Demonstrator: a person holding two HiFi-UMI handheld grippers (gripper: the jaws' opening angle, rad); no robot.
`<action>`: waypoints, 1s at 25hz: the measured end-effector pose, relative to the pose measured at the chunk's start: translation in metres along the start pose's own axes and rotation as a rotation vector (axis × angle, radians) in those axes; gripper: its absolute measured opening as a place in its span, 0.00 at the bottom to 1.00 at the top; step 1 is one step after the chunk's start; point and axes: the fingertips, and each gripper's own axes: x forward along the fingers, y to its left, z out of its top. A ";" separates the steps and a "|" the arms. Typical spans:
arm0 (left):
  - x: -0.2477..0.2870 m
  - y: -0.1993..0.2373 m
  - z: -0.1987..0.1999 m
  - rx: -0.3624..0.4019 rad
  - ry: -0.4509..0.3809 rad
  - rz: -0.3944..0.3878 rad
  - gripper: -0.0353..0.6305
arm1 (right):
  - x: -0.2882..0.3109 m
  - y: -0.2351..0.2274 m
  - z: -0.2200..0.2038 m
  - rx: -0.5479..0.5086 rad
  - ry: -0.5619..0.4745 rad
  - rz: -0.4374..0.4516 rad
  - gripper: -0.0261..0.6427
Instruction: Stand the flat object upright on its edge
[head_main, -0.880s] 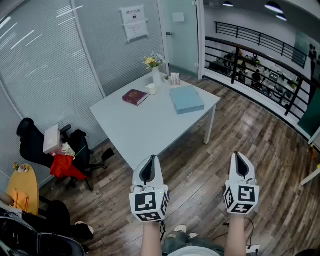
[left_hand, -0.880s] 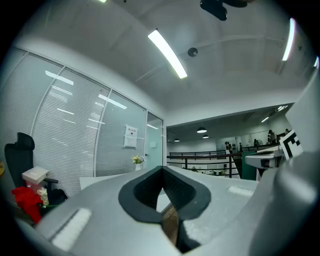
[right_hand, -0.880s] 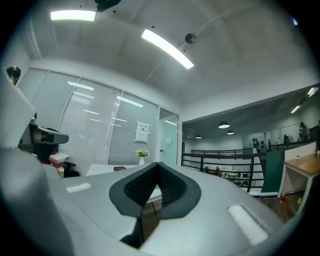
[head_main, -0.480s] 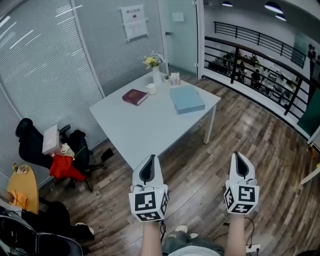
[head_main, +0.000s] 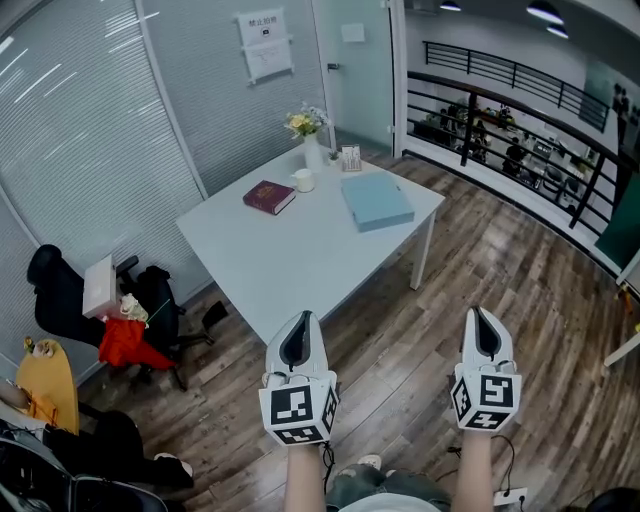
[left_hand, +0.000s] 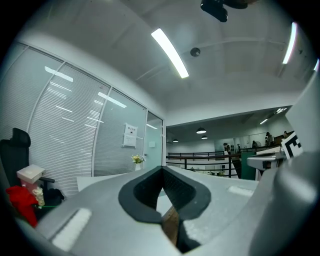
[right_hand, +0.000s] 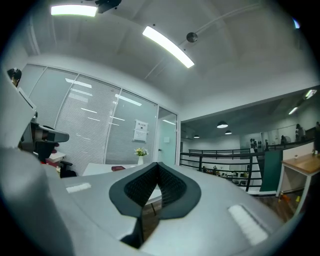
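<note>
A white table (head_main: 290, 250) stands ahead of me. On it lie a flat light-blue folder (head_main: 375, 200) at the far right and a dark red book (head_main: 269, 196) at the far left. My left gripper (head_main: 299, 318) hangs shut over the floor just short of the table's near corner. Its tips meet in the left gripper view, left gripper (left_hand: 161, 169). My right gripper (head_main: 480, 314) is shut too, over the wooden floor to the right of the table. The right gripper (right_hand: 157, 164) holds nothing. The red book (right_hand: 118, 168) shows small on the table there.
A vase of flowers (head_main: 309, 130), a white cup (head_main: 303, 179) and a small card stand (head_main: 350, 158) sit at the table's far edge. An office chair (head_main: 75, 300) piled with red cloth stands left. A railing (head_main: 520, 130) runs along the right.
The view has shifted slightly: the table and chair sit a little lower and left in the frame. Both grippers keep their places and stay shut.
</note>
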 end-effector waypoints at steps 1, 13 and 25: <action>0.002 0.002 -0.001 0.000 0.002 0.001 0.06 | 0.002 0.001 -0.001 0.009 -0.003 0.002 0.08; 0.029 0.014 -0.011 -0.027 -0.011 0.005 0.56 | 0.030 0.019 -0.012 0.045 0.021 0.094 0.64; 0.125 0.010 -0.019 -0.025 0.003 0.052 0.60 | 0.127 -0.020 -0.020 0.071 0.022 0.151 0.70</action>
